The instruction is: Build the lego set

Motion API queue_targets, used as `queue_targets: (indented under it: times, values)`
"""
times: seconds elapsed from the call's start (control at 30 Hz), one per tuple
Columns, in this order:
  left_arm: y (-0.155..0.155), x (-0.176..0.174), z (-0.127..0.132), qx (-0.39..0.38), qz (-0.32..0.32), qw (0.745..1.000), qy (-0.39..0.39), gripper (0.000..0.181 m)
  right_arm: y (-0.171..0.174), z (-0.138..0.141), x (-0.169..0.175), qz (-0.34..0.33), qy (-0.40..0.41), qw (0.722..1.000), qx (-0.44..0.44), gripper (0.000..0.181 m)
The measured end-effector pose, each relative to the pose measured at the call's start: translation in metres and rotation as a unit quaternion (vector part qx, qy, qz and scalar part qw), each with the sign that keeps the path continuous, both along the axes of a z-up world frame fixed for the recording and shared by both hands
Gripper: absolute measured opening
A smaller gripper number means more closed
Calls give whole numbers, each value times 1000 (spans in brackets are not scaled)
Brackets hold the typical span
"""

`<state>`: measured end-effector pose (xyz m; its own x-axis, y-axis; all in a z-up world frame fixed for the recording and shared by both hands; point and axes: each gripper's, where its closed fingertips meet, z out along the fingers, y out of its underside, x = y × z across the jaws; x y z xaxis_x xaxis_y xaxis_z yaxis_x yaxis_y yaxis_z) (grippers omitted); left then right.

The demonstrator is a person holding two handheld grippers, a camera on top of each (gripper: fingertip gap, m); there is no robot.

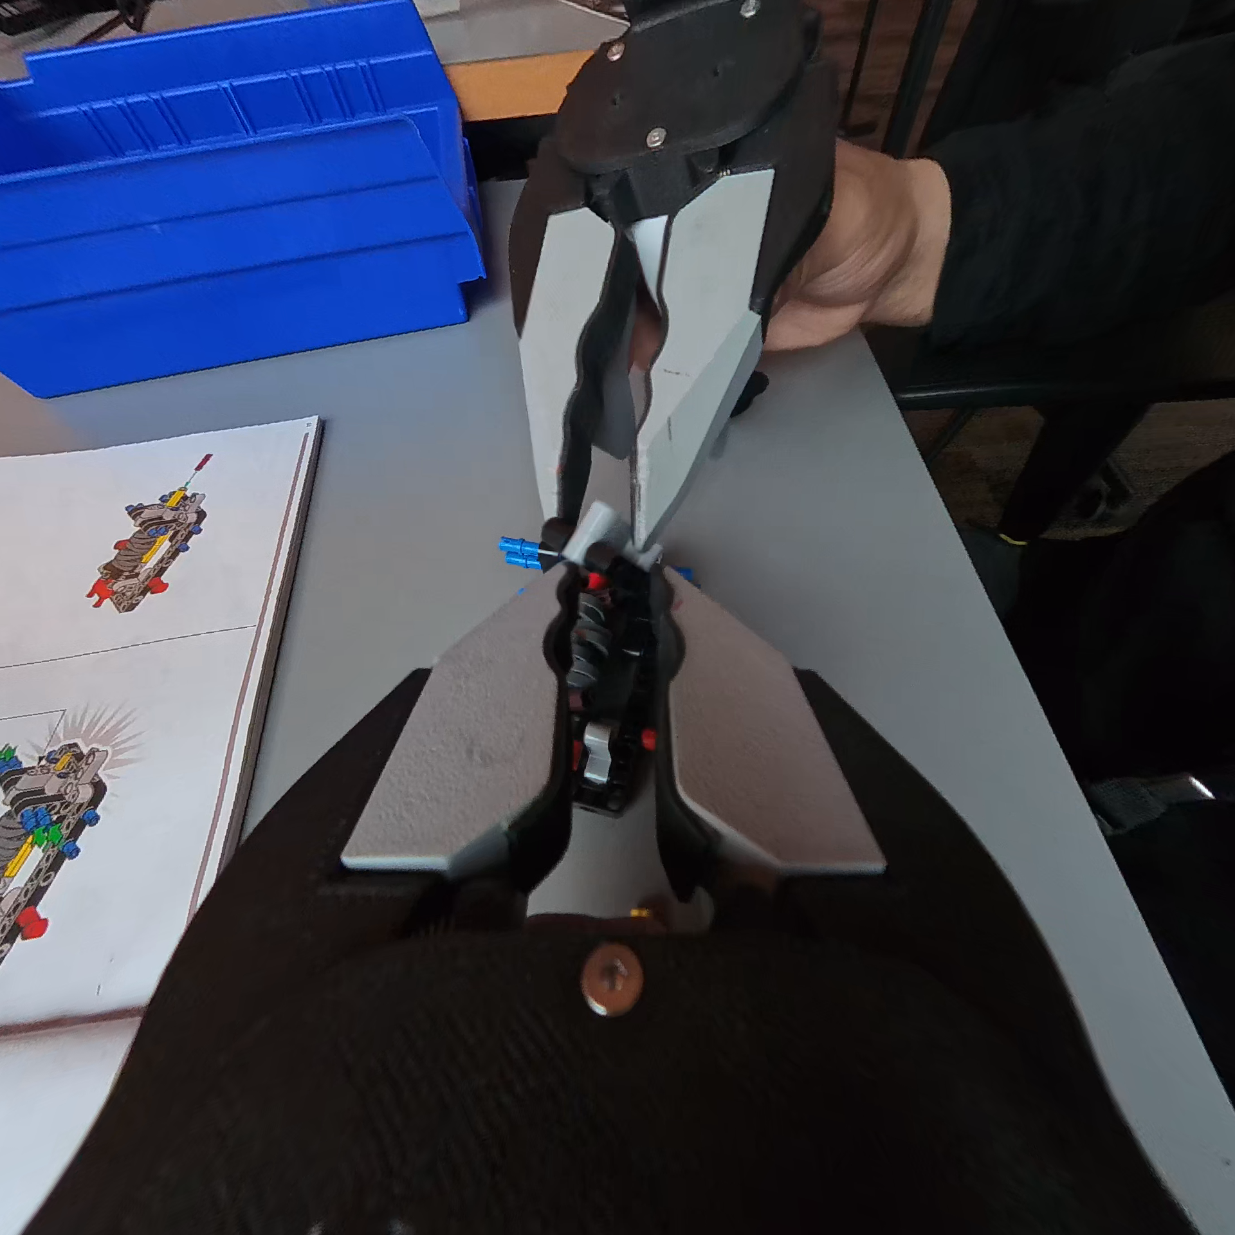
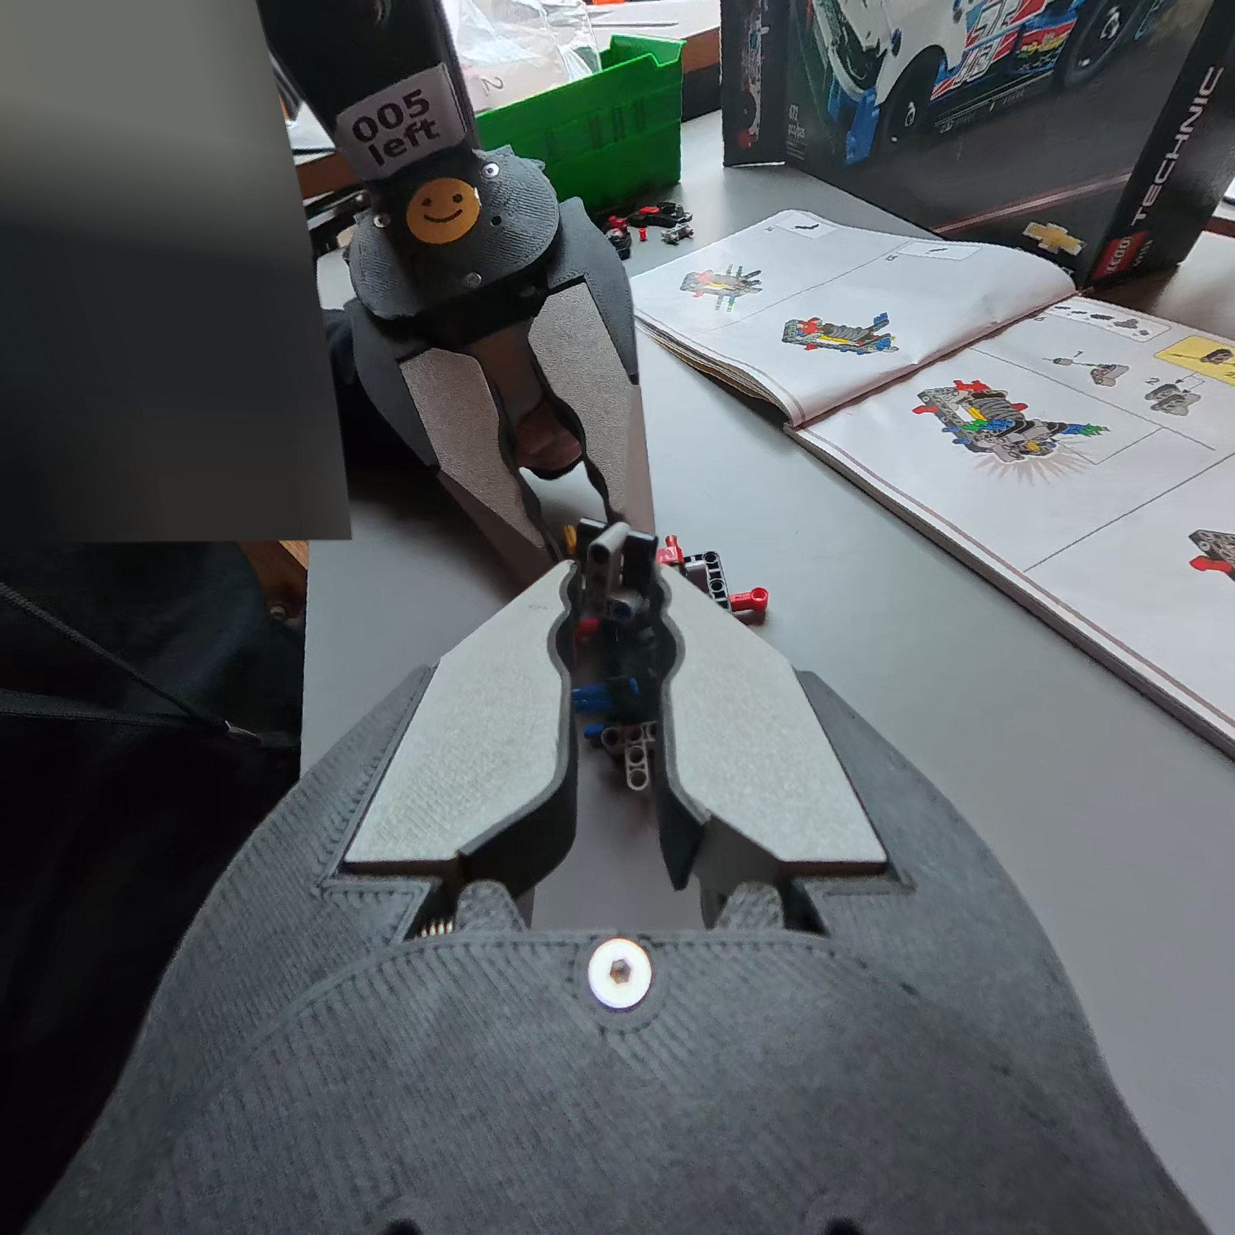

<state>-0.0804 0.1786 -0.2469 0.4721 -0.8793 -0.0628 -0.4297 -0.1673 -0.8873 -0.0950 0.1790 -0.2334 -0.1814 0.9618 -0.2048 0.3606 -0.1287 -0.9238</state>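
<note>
Both grippers meet tip to tip over the grey table (image 1: 835, 601). The left gripper (image 1: 611, 588) is clamped round the lego assembly (image 1: 611, 675), whose long axis runs back between its fingers toward six o'clock. From twelve o'clock the right gripper (image 1: 618, 534) comes in, pinching a light grey connector (image 1: 591, 538) at the assembly's far end. That end, I'd say, is where the piece seats. The instruction booklet (image 1: 147, 601) lies open at nine o'clock

right gripper (image 2: 611, 588) fingers clamp lego assembly (image 2: 618, 641) | left gripper (image 2: 581, 534) opposite (tips touching it)
</note>
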Motion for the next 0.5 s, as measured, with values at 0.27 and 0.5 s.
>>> queue_targets:
  times: [0.27,0.5]
  values:
    - [-1,0,-4,7,-1,1000,16,8,4,-2,1,-10,-7,1000,28,14]
    - [-8,3,5,-21,-27,999,-29,9,0,-1,3,12,0,999,53,14]
